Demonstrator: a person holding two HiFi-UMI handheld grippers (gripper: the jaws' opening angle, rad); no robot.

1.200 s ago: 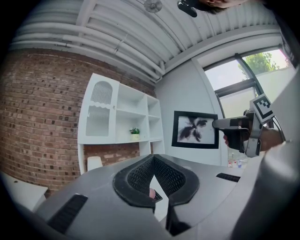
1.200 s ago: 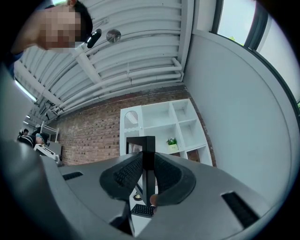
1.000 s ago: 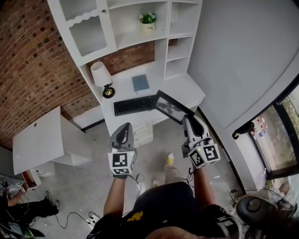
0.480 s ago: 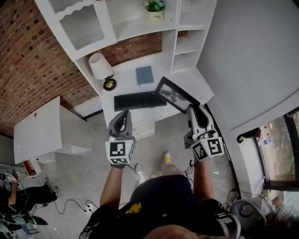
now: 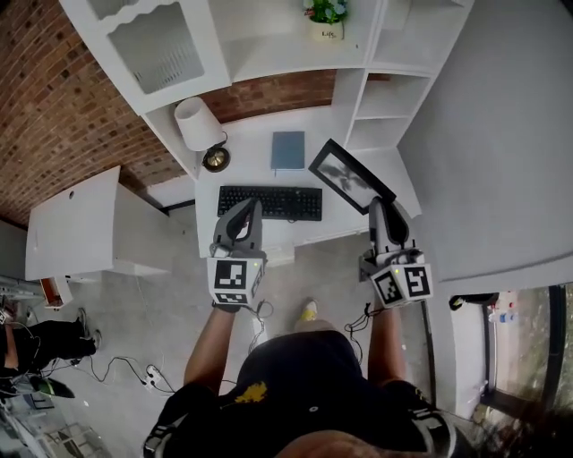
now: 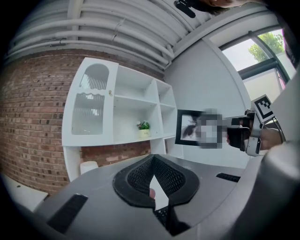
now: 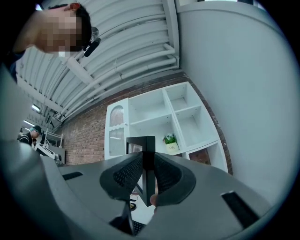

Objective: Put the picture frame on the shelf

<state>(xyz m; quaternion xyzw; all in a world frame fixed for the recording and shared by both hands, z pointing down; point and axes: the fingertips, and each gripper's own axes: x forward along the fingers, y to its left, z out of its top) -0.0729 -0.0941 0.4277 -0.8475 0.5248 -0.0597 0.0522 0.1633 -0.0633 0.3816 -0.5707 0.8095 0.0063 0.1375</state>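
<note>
The black picture frame (image 5: 351, 175) hangs in the air over the right end of the white desk (image 5: 260, 161), tilted. My right gripper (image 5: 378, 206) is shut on the frame's lower edge; in the right gripper view the frame's edge (image 7: 147, 157) stands upright between the pads. My left gripper (image 5: 253, 206) is shut with nothing in it, over the desk's front edge by the keyboard (image 5: 269, 202). The white shelf unit (image 5: 295, 54) rises behind the desk, with a small potted plant (image 5: 328, 16) on one shelf. From the left gripper view, the frame (image 6: 186, 127) shows in front of the shelf unit (image 6: 136, 110).
A lamp (image 5: 199, 125) and a blue book (image 5: 288, 150) sit on the desk. A low white cabinet (image 5: 81, 228) stands to the left. A grey wall (image 5: 501, 134) closes the right side. Cables (image 5: 134, 371) lie on the floor, and a person (image 5: 45, 340) is at the far left.
Both grippers have moved forward toward the desk and shelf unit. The picture frame stays in the right gripper and now hangs over the desk's right end.
</note>
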